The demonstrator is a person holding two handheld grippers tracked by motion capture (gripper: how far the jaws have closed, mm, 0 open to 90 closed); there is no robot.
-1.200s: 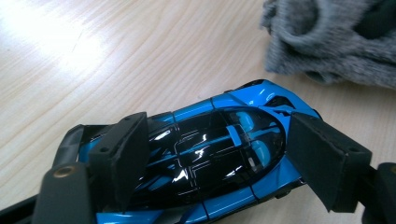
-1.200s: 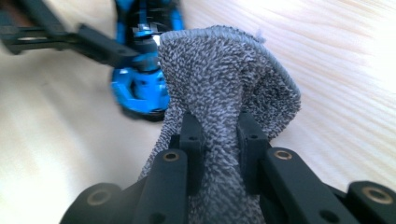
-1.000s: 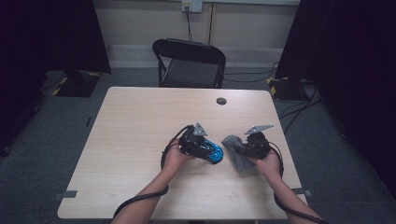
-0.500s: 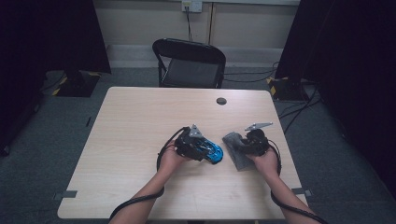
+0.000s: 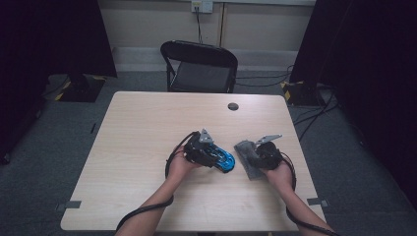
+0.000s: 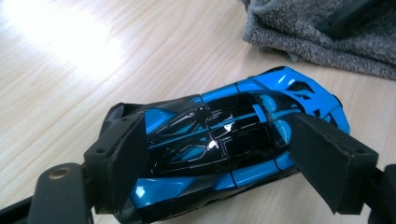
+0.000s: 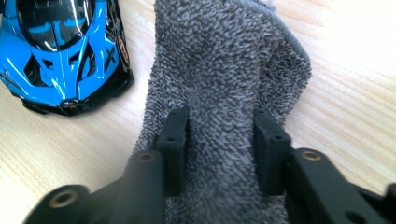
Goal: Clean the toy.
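Note:
A blue and black toy car lies on the wooden table. My left gripper is shut on it, one pad against each side. From above, the car pokes out to the right of the left gripper. Just right of it lies a grey terry cloth under my right gripper. The right gripper has just been closing, and its pads now pinch a raised fold of the cloth. The car's nose sits beside that cloth.
A small black round disc sits near the table's far edge. Behind the table stands a black folding chair. Cables trail from both grippers over the table's near edge. Bare wood spreads to the left and far side.

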